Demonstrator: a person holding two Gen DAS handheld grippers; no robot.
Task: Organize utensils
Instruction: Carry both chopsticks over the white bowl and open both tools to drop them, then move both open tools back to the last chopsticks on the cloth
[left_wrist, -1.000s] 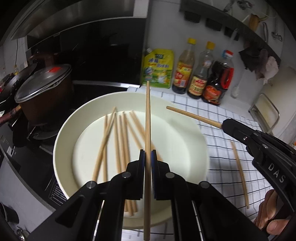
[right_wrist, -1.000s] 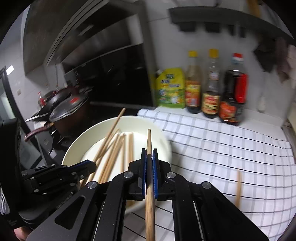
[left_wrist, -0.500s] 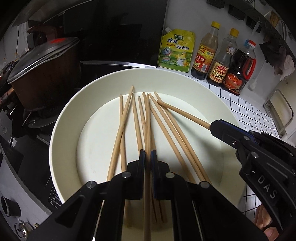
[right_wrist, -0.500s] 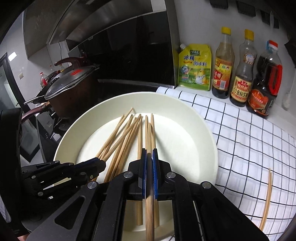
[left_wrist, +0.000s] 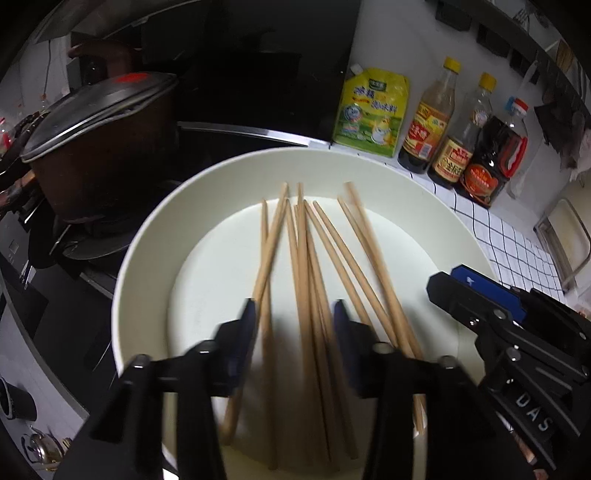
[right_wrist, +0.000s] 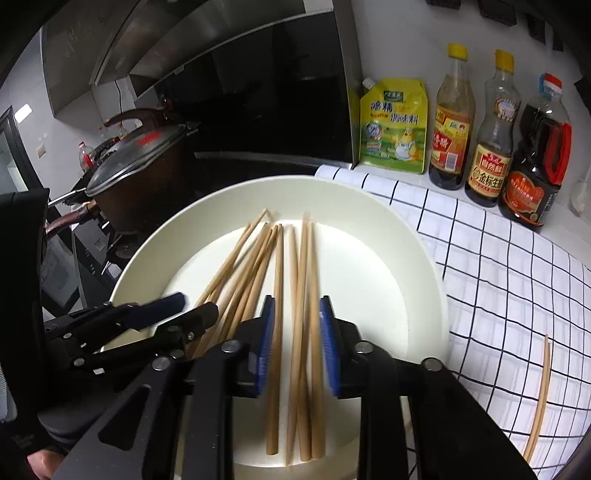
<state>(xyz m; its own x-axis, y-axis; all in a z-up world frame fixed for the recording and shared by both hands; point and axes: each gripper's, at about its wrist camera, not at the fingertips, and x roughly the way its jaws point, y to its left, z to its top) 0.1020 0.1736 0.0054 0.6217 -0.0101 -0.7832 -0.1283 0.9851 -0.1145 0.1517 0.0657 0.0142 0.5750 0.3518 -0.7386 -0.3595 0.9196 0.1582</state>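
Note:
A wide cream bowl (left_wrist: 155, 236) (right_wrist: 417, 236) holds several wooden chopsticks (left_wrist: 306, 273) (right_wrist: 295, 280) lying roughly side by side. My left gripper (left_wrist: 295, 317) hovers over them with its jaws opening; the chopsticks lie below, and no pad presses on them. My right gripper (right_wrist: 297, 317) also hangs over the bowl, jaws opening, with chopsticks lying loose beneath the gap. In the left wrist view the right gripper (left_wrist: 458, 280) shows at the right edge of the bowl. One or two more chopsticks (right_wrist: 539, 398) lie together on the checked cloth (right_wrist: 517, 266) to the right.
A lidded dark pot (left_wrist: 96, 122) (right_wrist: 140, 166) stands on the stove left of the bowl. A yellow seasoning pouch (right_wrist: 393, 129) and three sauce bottles (right_wrist: 491, 133) line the back wall. A wire rack (left_wrist: 565, 240) sits at the far right.
Both grippers were shut on one chopstick each; now their jaws stand apart and those chopsticks lie in the bowl. Both hands came closer to the bowl and lower.

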